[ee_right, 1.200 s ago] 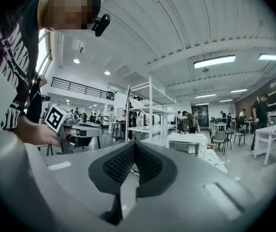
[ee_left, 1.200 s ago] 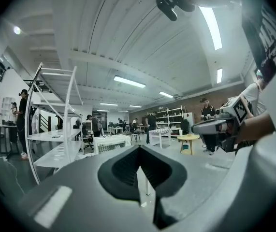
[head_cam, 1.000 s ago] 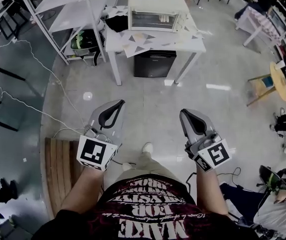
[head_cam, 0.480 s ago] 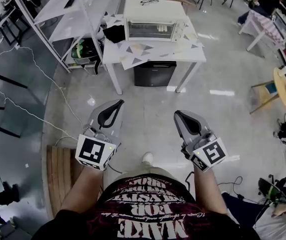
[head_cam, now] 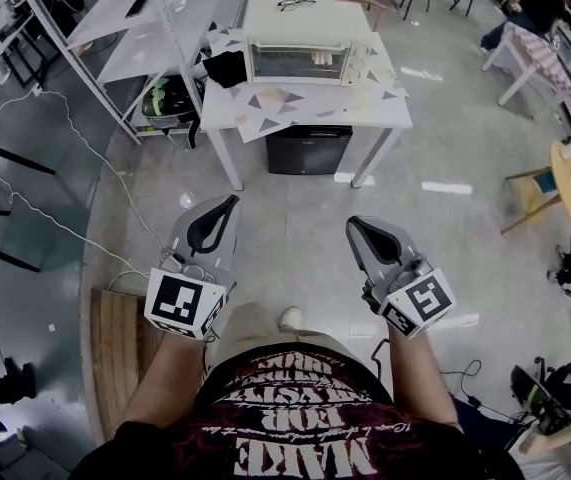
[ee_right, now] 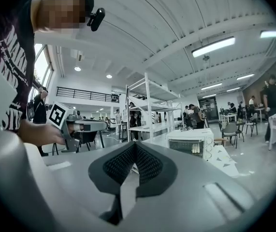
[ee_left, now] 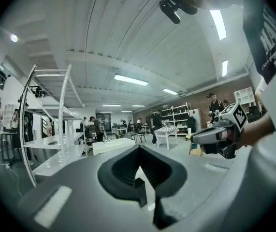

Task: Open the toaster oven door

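Note:
A white toaster oven stands on a white table far ahead of me, with its glass door shut. The oven also shows small in the right gripper view and in the left gripper view. My left gripper is held low in front of the body, over the floor, shut with nothing in it. My right gripper is beside it at the same height, also shut and empty. Both are well short of the table.
A black box sits under the table and a dark bag lies at its left end. A white shelving rack stands at the left, with cables on the floor and a wooden pallet near my feet. A round wooden stool is at the right.
Both grippers stayed shut in front of the body; the left one drifted slightly left and up. The table and oven shifted a little in the head view as the person moved.

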Demonstrator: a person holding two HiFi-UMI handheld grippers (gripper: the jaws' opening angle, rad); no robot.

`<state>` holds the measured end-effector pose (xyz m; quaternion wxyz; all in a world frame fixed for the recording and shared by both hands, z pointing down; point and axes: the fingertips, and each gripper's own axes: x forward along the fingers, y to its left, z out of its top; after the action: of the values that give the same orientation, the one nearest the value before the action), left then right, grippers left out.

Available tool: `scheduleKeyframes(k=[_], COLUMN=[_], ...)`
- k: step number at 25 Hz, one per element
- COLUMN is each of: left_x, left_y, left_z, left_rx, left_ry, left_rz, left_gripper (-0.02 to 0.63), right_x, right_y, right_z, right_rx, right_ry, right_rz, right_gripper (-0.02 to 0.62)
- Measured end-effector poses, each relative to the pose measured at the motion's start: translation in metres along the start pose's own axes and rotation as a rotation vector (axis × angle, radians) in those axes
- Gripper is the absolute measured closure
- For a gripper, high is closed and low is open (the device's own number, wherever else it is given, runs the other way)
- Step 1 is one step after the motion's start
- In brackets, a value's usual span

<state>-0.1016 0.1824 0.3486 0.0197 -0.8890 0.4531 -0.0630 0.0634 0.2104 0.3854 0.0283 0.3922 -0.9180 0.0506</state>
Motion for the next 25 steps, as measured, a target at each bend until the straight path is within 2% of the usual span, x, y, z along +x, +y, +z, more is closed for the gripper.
scheduleKeyframes(k=[5, 13, 18, 22, 25], left_x=[0.003, 0.016, 0.031, 0.043, 0.056], left_y=[0.004, -0.002, 0.008, 0.024, 0.036], left_z=[-0.005, 0.003, -0.008, -0.014, -0.008], left_rx=[-0.008, 0.047, 0.063, 0.044, 0.03], left_ry=[0.001, 0.014, 0.036, 0.047, 0.012], left_rz=[0.015, -0.038, -0.029, -0.018, -0.009], left_gripper=[0.606, 0.606, 0.606, 0.606, 0.606], right_x=[-0.005, -0.019, -0.005, 0.016, 0.031], right_y=[-0.008, -0.039, -0.051, -0.061, -0.071], right_z=[0.004, 0.008, 0.005, 0.006, 0.011], right_rx=[-0.025, 0.01, 0.011, 0.003, -0.009], right_ry=[0.01, -0.025, -0.013, -0.003, 0.001], right_rz=[-0.027, -0.13, -0.14, -0.127, -0.121], right_gripper=[0.569, 0.571, 0.569, 0.569, 0.571])
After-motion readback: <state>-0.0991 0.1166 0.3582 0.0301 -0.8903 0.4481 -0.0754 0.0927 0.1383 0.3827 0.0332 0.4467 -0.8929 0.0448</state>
